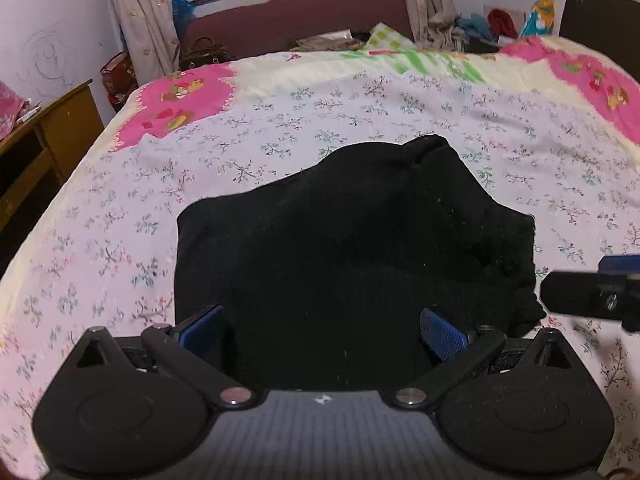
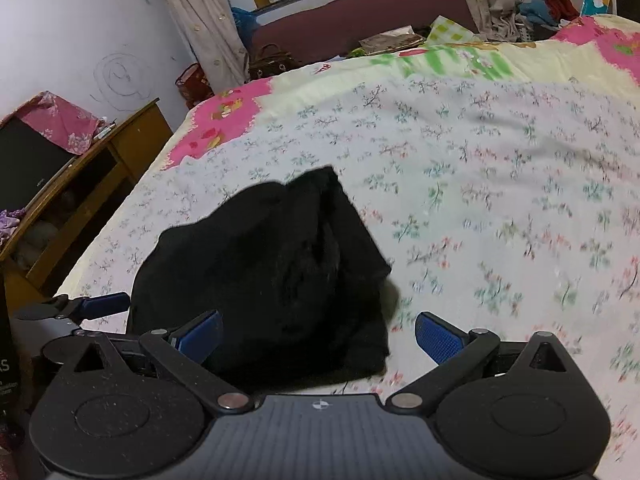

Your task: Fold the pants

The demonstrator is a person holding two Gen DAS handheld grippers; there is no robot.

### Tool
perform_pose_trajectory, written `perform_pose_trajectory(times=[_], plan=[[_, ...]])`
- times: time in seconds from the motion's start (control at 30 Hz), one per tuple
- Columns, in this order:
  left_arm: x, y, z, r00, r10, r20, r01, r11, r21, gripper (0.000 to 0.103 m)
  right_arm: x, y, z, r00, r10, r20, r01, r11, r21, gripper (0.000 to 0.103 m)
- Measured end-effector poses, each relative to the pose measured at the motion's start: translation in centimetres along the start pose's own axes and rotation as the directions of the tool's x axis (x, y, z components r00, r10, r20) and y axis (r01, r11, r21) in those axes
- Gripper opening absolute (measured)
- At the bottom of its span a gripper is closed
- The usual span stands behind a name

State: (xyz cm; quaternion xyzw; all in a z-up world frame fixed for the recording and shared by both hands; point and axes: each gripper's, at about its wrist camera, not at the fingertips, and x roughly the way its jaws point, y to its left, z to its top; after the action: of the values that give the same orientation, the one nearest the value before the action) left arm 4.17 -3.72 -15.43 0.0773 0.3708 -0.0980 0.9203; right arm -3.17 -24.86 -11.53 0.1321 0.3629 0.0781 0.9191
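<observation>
Lying folded into a compact dark bundle on the flower-printed bed sheet [image 1: 360, 112]: the black soft-knit pants [image 1: 352, 240], near the bed's close edge. Hovering just over the bundle's near hem, the left gripper [image 1: 322, 330], fingers [image 1: 442, 334] spread as wide as they go and gripping nothing. Straddling the bundle's right corner, the right gripper [image 2: 318, 334], likewise gaping fully and empty, one blue pad over black cloth, the other over bare sheet. Risking from here: pinching only the top layer and peeling the fold apart, since the stacked layers are loose and slippery; snagging the sheet along with the hem, given how close the fingers are sitting to the bedding; dragging the bundle askew if one side lifts sooner than the other. Standing by the far wall, a red patterned bag [image 1: 120, 74] and a brown handbag [image 1: 202, 54], contents too hidden to tell.
</observation>
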Motion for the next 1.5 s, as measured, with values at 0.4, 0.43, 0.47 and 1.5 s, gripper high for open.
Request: perform_pose_trajectory(times=[0.4, 0.43, 0.47, 1.5], plan=[[-6.2, 1.1, -3.2, 0.999, -0.007, 0.04, 0.011, 0.992, -0.122, 0.103, -5.3, 2.6, -3.5, 0.997, 0.004, 0.083, 0.002, 0.997, -0.08, 0.094], [-6.6, 1.1, -3.5, 0.999, -0.022, 0.027, 0.026, 0.991, -0.131, 0.103, -5.7, 2.8, -3.9, 0.997, -0.002, 0.082, 0.008, 0.997, -0.079, 0.094], [-7.0, 1.2, -3.6, 0.999, -0.03, 0.019, 0.032, 0.989, -0.141, 0.103, -6.2, 2.9, -4.3, 0.996, -0.005, 0.086, 0.011, 0.997, -0.075, 0.094], [-13.2, 0.5, -5.4, 0.996, 0.048, 0.074, -0.037, 0.989, -0.146, 0.103, -11.2, 6.2, -6.9, 0.989, -0.023, 0.147, 0.035, 0.996, -0.08, 0.094]])
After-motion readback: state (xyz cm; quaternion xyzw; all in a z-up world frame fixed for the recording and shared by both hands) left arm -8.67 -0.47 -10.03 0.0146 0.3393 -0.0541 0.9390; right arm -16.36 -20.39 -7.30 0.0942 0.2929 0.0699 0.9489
